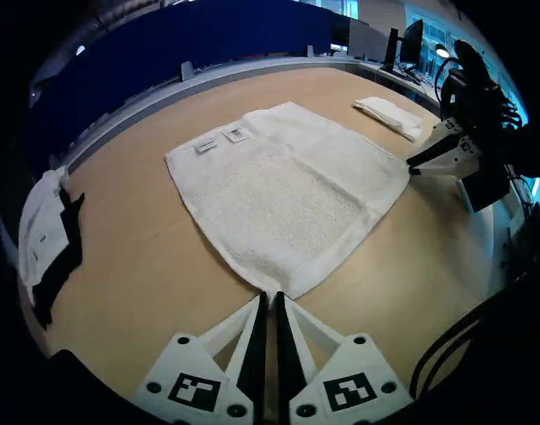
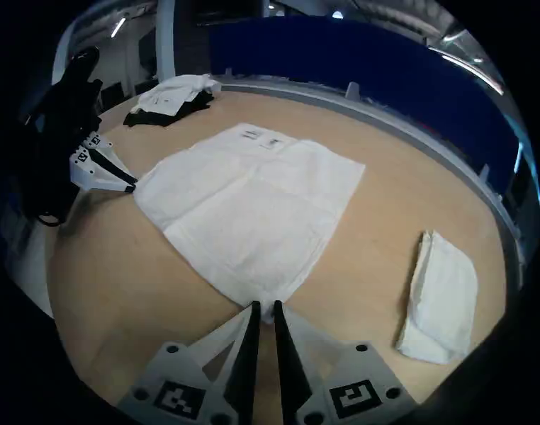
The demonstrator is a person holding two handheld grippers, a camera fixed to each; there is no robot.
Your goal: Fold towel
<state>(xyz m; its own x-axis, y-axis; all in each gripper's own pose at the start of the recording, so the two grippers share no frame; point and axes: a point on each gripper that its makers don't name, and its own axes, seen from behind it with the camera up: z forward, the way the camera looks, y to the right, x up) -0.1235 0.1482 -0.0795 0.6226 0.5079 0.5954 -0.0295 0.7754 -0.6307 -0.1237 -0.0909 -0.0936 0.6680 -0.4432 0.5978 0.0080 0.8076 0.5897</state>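
Observation:
A white towel [image 1: 277, 191] [image 2: 249, 205] lies spread flat on the wooden table [image 1: 142, 248] [image 2: 121, 283], two small labels near its far edge. In the left gripper view, my left gripper [image 1: 271, 297] is shut on the towel's nearest corner. From the right gripper view the same gripper [image 2: 132, 188] pinches the towel's left corner. My right gripper [image 2: 264, 308] is shut on the corner closest to it, with a bit of white cloth between its fingers. In the left gripper view, it [image 1: 412, 164] grips the towel's right corner. Both held corners sit low at table level.
A folded white towel [image 1: 392, 115] [image 2: 440, 297] lies apart on the table. A heap of white and black cloths [image 1: 47, 234] [image 2: 171, 99] sits at the other end. A blue partition [image 1: 199, 42] [image 2: 383, 64] runs behind the table's curved edge. Monitors [image 1: 412, 39] stand beyond.

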